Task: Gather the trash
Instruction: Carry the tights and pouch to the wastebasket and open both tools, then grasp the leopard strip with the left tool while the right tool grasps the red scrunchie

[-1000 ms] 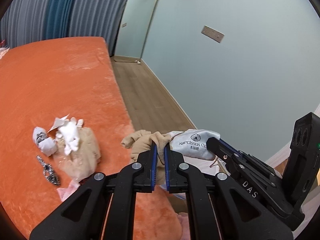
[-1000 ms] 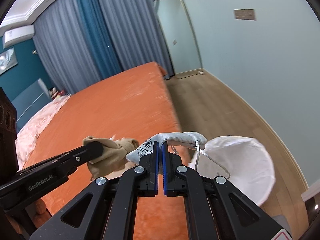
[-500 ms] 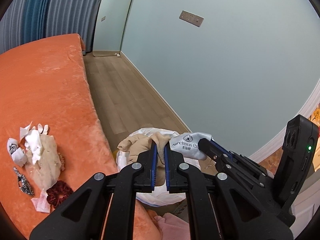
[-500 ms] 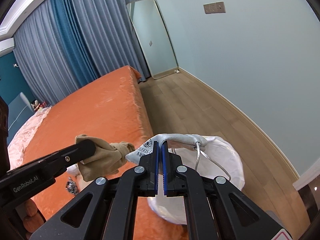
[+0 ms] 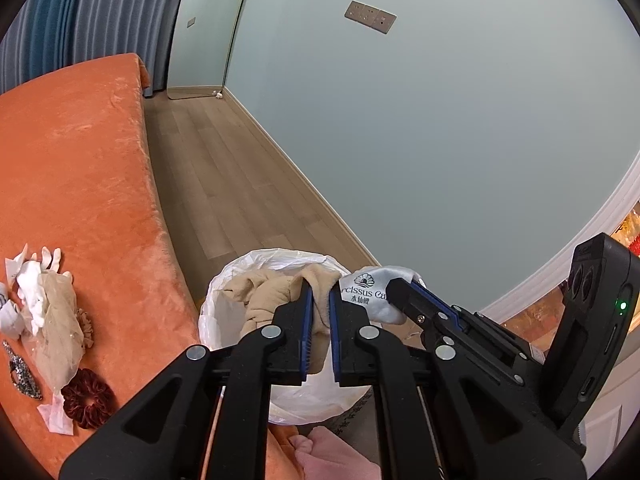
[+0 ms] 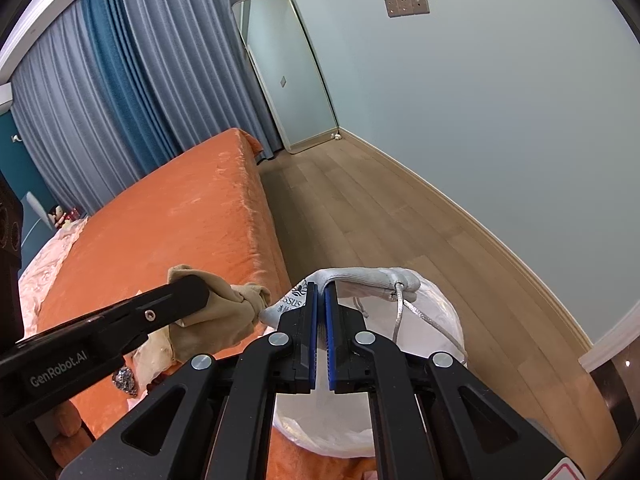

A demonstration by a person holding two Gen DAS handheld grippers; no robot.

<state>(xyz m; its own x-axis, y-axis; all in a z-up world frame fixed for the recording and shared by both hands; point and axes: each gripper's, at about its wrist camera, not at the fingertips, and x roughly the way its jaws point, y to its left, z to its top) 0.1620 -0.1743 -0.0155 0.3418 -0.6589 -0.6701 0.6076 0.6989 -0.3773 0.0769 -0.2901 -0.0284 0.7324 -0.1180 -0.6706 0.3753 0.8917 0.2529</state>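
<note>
Left wrist view: the left gripper pinches a tan cloth, now above the white-lined trash bin rather than over the orange bed. Right wrist view: the right gripper clamps a grey drawstring pouch (its jaws have just eased slightly, apparently), likewise over the bin now.

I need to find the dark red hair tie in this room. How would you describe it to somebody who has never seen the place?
Start at the orange bed and go to its near edge, beside the white-lined bin. A small heap of trash lies there: crumpled tissues and a beige mesh bag. The scrunchie is at the heap's near end, the only dark red, ruffled velvet ring among pale scraps.
</note>
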